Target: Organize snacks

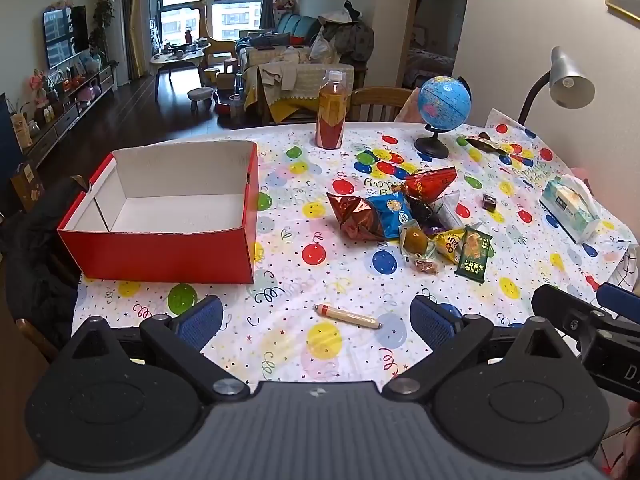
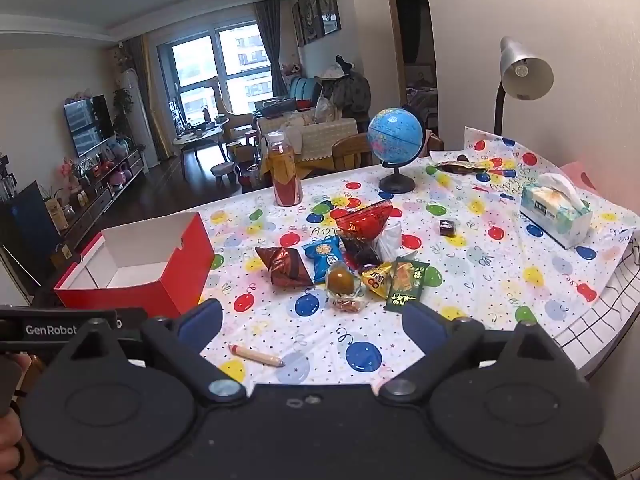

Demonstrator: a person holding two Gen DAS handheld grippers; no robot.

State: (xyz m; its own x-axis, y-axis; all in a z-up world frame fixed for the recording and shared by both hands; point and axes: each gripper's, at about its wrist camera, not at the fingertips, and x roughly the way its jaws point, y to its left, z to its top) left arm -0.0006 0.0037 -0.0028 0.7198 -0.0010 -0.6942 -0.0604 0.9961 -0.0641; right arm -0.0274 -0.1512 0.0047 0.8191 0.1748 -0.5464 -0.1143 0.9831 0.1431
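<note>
Nearest to both claws lies the sausage stick (image 1: pixel 347 316), alone on the cloth (image 1: pixel 280 280), apart from the snack pile (image 1: pixel 416 216) further back. It looks light and firm in a slick wrapper, so I'd expect it to roll or squirt out under a careless pinch; the safest hold is across its middle, pads square to its length. Its long axis runs left-right across the left view, tilted a little, with the clipped red end to the left (the right view shows the same).

The pile is another matter: puffy foil bags, the red-brown one (image 1: pixel 356 216) and the blue one (image 1: pixel 390 210), look crinkly, light and crushable, best taken by a seam or corner. The flat green packet (image 1: pixel 475 255) points its long side roughly toward the camera.

The box (image 1: pixel 160 216) stands empty at the left, open side up, well apart from the pile, the likely destination.

The left gripper (image 1: pixel 316 316) hangs wide apart over the sausage, nothing held. The right gripper (image 2: pixel 312 322) is spread just as wide, empty too.

A bottle (image 1: pixel 331 112), globe (image 1: pixel 444 108) and tissues (image 1: pixel 570 210) ring the far edge.
</note>
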